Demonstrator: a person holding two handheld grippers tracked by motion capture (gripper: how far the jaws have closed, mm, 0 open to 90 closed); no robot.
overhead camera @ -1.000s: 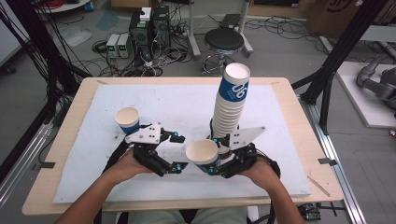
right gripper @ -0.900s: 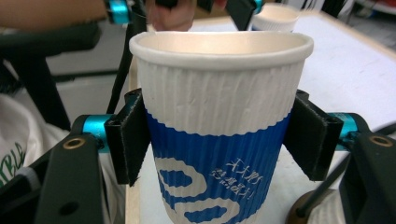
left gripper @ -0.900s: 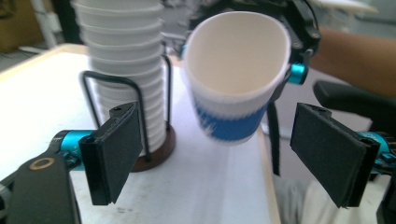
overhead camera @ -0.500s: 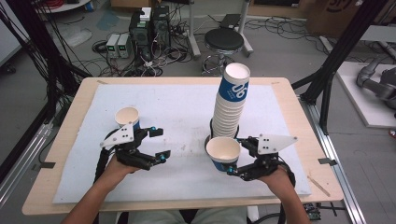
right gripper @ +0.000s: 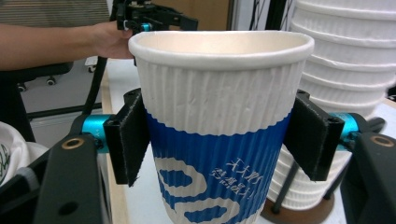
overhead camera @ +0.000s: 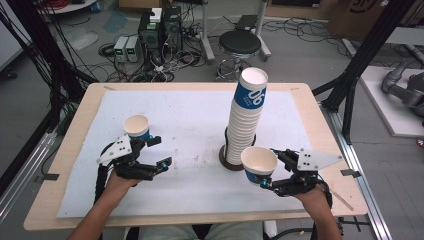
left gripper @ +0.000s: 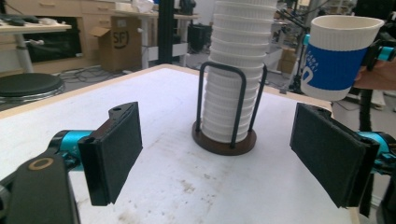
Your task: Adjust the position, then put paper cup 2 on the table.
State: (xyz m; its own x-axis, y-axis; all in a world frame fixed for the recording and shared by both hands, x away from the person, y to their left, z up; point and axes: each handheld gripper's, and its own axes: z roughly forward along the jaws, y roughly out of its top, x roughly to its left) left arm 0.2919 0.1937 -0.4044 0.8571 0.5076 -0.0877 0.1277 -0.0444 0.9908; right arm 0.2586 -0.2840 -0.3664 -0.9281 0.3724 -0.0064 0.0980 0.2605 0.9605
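Observation:
A white and blue paper cup (overhead camera: pixel 258 164) (right gripper: pixel 219 140) hangs above the table's front right, and my right gripper (overhead camera: pixel 270 169) (right gripper: pixel 219 140) is shut on its ribbed sides. The same cup (left gripper: pixel 338 56) shows at the upper right of the left gripper view. A tall stack of cups (overhead camera: pixel 247 117) (left gripper: pixel 233 70) (right gripper: pixel 345 70) stands in a wire holder on a round dark base (overhead camera: pixel 231 161) (left gripper: pixel 224 142). My left gripper (overhead camera: pixel 161 152) (left gripper: pixel 224 154) is open at the front left with nothing between its pads. A second cup (overhead camera: pixel 136 126) stands upright on the mat just behind it.
A white mat (overhead camera: pixel 195 115) covers the wooden table (overhead camera: pixel 310 107). Black frame poles (overhead camera: pixel 360 65) rise beside the right edge. A stool (overhead camera: pixel 240 45) and electronics boxes (overhead camera: pixel 155 25) sit on the floor beyond the far edge.
The two hands have drawn apart from the table's front middle. My left gripper went left and lower, with nothing in it. My right gripper carried the cup to the right.

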